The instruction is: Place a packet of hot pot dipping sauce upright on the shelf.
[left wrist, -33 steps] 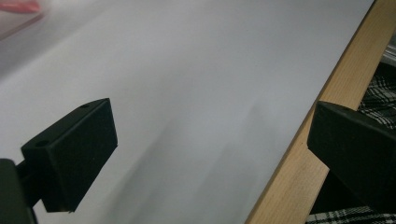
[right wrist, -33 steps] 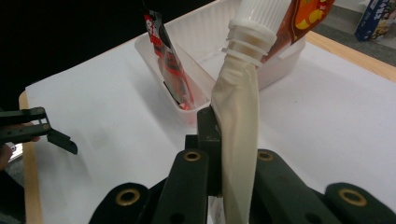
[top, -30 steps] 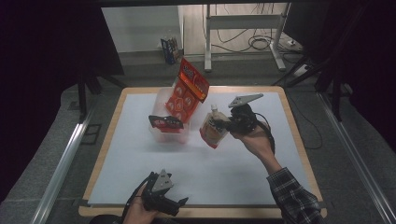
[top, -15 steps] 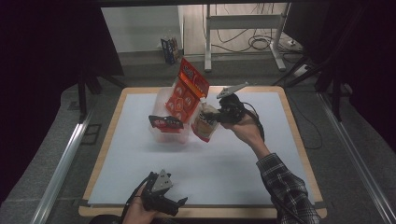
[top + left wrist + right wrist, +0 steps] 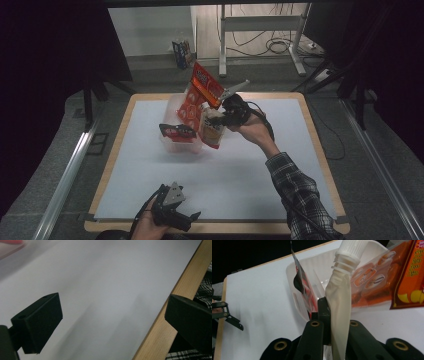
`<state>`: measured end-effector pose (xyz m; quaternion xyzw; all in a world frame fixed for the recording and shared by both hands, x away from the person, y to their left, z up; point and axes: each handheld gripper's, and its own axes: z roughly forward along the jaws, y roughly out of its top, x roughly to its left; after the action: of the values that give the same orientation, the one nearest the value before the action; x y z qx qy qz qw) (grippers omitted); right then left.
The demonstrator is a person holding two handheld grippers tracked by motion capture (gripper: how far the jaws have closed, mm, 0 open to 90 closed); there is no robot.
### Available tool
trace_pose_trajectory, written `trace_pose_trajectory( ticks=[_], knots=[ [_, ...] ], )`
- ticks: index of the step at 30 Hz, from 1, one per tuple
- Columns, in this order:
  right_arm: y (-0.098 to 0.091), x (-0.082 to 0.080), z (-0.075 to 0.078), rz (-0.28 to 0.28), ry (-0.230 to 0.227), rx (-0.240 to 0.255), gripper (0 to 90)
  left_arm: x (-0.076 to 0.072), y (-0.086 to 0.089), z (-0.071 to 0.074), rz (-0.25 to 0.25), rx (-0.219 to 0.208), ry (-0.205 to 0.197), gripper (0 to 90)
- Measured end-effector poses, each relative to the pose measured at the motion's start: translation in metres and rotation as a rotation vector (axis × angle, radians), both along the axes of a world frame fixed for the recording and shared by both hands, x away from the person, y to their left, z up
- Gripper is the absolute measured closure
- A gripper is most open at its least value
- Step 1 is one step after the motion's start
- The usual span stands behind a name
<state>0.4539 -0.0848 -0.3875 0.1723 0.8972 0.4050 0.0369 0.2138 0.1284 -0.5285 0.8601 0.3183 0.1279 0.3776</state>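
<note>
My right gripper is shut on a cream spouted pouch and holds it up beside the right wall of a clear plastic bin. In the right gripper view the jaws pinch the pouch below its white screw cap, with the bin just behind. A tall orange snack bag and a small dark red packet stand in the bin. My left gripper rests at the table's front edge, open, with nothing between its jaws.
The white table top has a wooden border. A plaid sleeve reaches in from the lower right. Dark curtains, a desk frame and cables lie beyond the far edge.
My right gripper has carried the pouch leftward, up against the bin. The left gripper has stayed where it was.
</note>
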Motion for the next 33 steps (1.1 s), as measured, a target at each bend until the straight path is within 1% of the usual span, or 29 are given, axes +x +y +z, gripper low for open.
trace_pose_trajectory(
  ticks=[1, 11, 26, 30, 33],
  knots=[
    [0.002, 0.001, 0.001, 0.002, -0.007, -0.005, 87.7, 0.0, 0.0, 0.0, 0.0, 0.001, 0.0, 1.3],
    [0.025, 0.006, 0.004, 0.018, -0.018, -0.015, 87.8, 0.0, -0.001, 0.0, -0.004, 0.004, 0.0, 1.3],
    [0.062, 0.008, 0.001, 0.043, -0.026, 0.014, 87.9, 0.0, -0.001, 0.0, -0.007, 0.01, 0.0, 1.3],
    [0.074, 0.009, -0.001, 0.053, -0.024, 0.026, 87.9, -0.001, -0.001, 0.0, -0.007, 0.009, 0.001, 1.3],
    [0.082, 0.01, -0.005, 0.06, -0.021, 0.024, 87.9, -0.001, -0.001, 0.0, -0.008, 0.009, 0.001, 1.3]
  ],
)
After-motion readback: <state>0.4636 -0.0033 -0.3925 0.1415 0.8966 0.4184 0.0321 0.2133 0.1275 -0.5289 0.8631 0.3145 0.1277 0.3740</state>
